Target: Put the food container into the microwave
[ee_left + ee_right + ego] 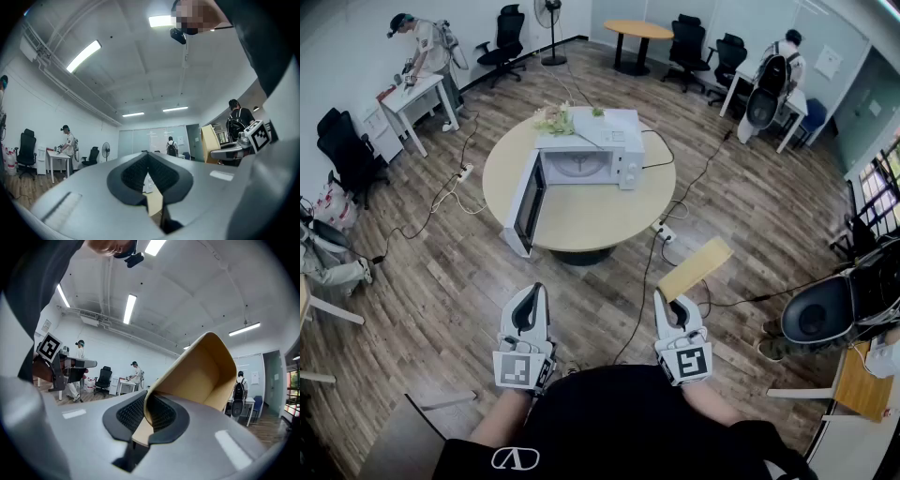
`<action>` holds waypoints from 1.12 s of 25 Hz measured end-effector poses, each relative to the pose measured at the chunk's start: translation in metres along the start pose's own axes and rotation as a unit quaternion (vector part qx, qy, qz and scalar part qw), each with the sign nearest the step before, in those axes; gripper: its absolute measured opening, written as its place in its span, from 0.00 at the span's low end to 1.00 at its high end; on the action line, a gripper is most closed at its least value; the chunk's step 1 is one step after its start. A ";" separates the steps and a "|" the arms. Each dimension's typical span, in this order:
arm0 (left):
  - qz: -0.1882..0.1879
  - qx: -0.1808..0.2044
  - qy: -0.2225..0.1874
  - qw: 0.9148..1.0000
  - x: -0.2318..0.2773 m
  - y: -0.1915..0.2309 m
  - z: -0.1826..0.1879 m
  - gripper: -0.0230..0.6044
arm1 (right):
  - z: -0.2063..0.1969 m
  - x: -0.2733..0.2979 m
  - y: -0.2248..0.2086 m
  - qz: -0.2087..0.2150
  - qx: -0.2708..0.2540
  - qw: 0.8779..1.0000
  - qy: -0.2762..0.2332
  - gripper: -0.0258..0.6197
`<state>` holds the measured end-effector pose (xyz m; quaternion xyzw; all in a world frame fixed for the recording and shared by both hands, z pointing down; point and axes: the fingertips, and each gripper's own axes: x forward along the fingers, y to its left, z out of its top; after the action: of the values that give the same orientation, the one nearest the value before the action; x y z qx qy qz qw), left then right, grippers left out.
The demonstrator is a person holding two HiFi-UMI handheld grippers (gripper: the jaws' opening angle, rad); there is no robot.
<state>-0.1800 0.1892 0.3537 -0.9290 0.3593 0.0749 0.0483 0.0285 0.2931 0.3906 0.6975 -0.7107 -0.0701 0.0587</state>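
My right tool was pinching the edge of the tan food container, near me and a bit to the right. My left tool was closed with nothing in it. The microwave sat farther away on the round desk, with its door wide open.
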 end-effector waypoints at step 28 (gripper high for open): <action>0.017 0.017 0.044 0.999 0.034 -0.067 -0.012 0.04 | -0.020 -0.002 -0.062 0.046 0.036 0.998 -0.005 0.07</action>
<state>-0.1084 0.2145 0.3622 -0.9241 0.3781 0.0287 0.0472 0.0933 0.2935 0.3987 0.6652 -0.7445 -0.0456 0.0334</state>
